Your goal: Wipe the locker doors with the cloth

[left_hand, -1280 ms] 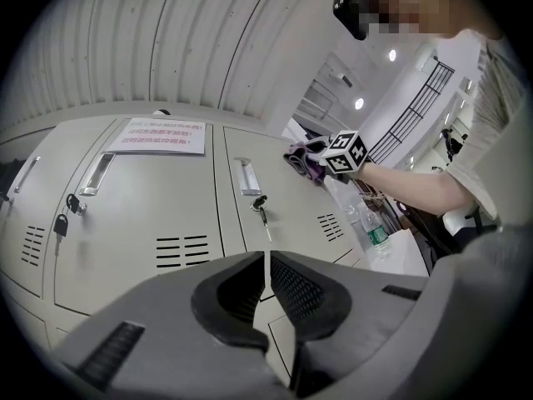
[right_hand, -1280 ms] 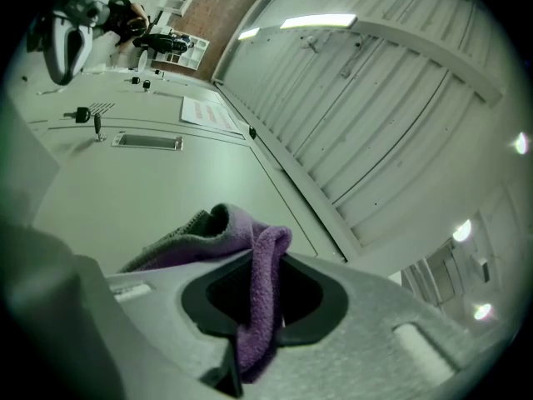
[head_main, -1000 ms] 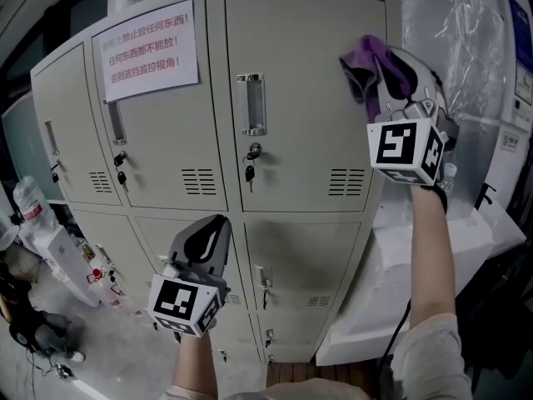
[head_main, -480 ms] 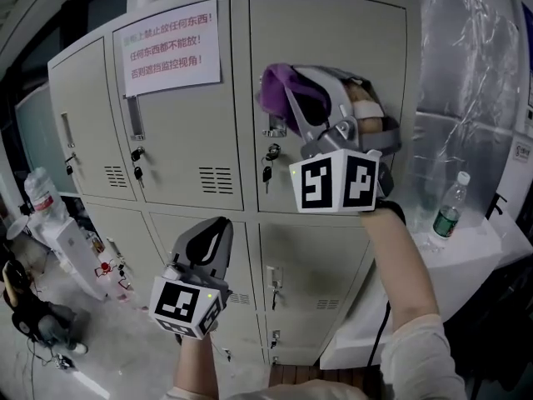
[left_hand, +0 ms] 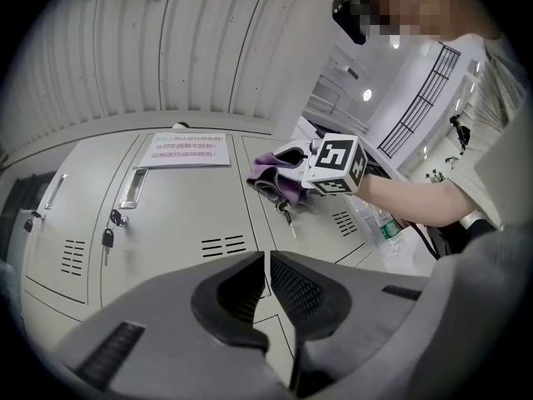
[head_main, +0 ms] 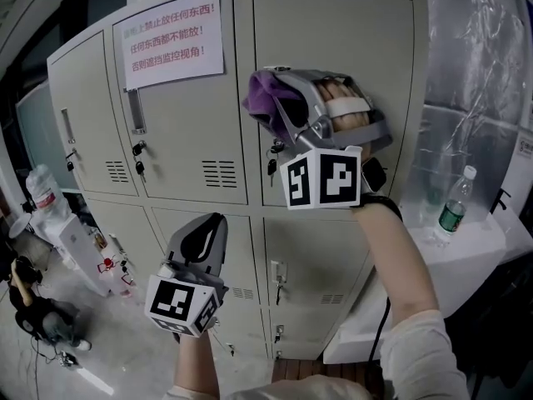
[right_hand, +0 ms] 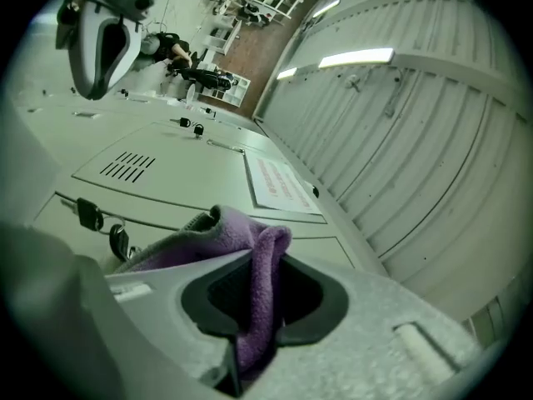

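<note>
We are clamping the soft, floppy purple fleece cloth (head_main: 266, 95) by a thick fold in our right gripper (right_hand: 260, 294), against the pale grey metal locker door (head_main: 341, 40); our left gripper (left_hand: 267, 261) is idling, jaws together.

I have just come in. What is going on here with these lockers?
A person is wiping lockers with two hand-held grippers. The right gripper has its fingers shut on a purple fleece cloth, held against the upper right grey metal locker door, by its keyed lock. The left gripper hangs lower, before the bottom doors, fingers shut on nothing.
</note>
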Motion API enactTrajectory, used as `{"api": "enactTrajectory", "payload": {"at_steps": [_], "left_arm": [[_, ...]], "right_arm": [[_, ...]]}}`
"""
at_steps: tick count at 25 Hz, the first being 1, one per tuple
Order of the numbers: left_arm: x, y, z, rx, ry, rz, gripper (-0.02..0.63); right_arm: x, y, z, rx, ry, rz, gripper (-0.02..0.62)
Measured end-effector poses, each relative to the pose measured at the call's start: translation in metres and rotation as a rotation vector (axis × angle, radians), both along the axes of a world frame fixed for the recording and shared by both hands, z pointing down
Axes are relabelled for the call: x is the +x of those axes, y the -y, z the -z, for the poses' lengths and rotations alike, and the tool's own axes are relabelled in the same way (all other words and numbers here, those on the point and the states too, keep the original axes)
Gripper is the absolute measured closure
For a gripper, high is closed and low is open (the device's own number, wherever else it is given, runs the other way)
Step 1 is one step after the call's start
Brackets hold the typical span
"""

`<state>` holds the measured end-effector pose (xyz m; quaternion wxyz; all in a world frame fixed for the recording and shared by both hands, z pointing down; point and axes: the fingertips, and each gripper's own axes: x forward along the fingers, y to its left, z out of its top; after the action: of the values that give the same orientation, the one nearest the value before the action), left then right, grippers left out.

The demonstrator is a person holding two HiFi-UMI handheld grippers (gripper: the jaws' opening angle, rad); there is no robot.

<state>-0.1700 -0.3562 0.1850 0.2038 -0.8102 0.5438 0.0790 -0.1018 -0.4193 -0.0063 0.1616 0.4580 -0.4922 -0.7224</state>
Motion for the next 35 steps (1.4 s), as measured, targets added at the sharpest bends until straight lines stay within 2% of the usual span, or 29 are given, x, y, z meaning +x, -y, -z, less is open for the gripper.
{"api": "enactTrajectory", "payload": {"at_steps": [8,21,28,35], "left_arm": [[0.019,0.01,-0.006,-0.015,0.003,-0.063,0.588],[0.042,0.018,-0.008,-0.027,-0.007,-0.134,0.588],[0.049,0.019,-0.011,-0.025,-0.001,-0.152,0.588],[0.042,0.016,-0.011,-0.026,-0.001,-0.129,0.588]], "right_arm": [[0.049,0.001,-0.001,0.003,0.063,-0.039,0.548],[0.161,-0.001,0.014,0.015,0.251,-0.132,0.549],[0.197,-0.002,0.012,0.017,0.31,-0.174,0.549],[0.207,-0.007,0.009,0.038,0.339,-0.184,0.545]]}}
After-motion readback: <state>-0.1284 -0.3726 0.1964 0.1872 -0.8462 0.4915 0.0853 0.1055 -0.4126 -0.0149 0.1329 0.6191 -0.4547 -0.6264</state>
